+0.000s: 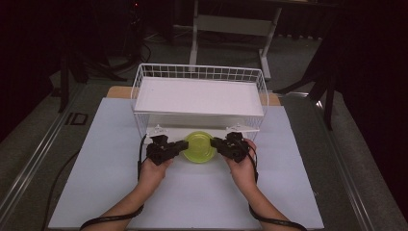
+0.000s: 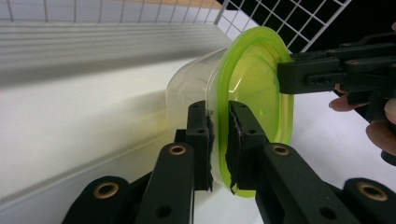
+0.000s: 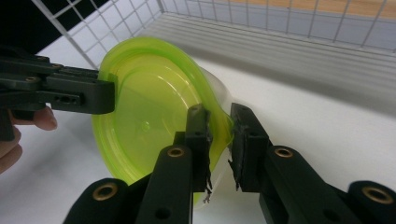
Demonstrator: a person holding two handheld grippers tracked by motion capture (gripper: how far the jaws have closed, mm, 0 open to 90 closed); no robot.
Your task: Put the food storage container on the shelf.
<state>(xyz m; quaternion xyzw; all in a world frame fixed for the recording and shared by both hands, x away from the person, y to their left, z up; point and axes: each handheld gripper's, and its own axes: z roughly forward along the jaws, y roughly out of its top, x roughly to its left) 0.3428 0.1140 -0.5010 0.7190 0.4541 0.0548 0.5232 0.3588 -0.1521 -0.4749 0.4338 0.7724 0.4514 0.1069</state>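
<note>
A clear tub [image 2: 187,88] with a yellow-green lid [image 1: 199,147] sits at the front opening of a white wire rack [image 1: 144,86], half under its upper shelf. My left gripper [image 1: 185,144] comes in from the left and is shut on the lid's rim; in the left gripper view its pads [image 2: 220,140] pinch the green edge [image 2: 254,88]. My right gripper [image 1: 215,143] meets the lid from the opposite side. In the right gripper view its jaws [image 3: 219,140] clamp the bent rim of the lid [image 3: 149,116], and the left gripper [image 3: 109,97] grips the far edge.
The rack's upper white shelf [image 1: 199,96] overhangs the tub, and wire mesh walls [image 2: 299,23] close the sides and back. A white mat [image 1: 192,202] covers the table in front. A desk frame [image 1: 231,24] stands on the dark floor behind.
</note>
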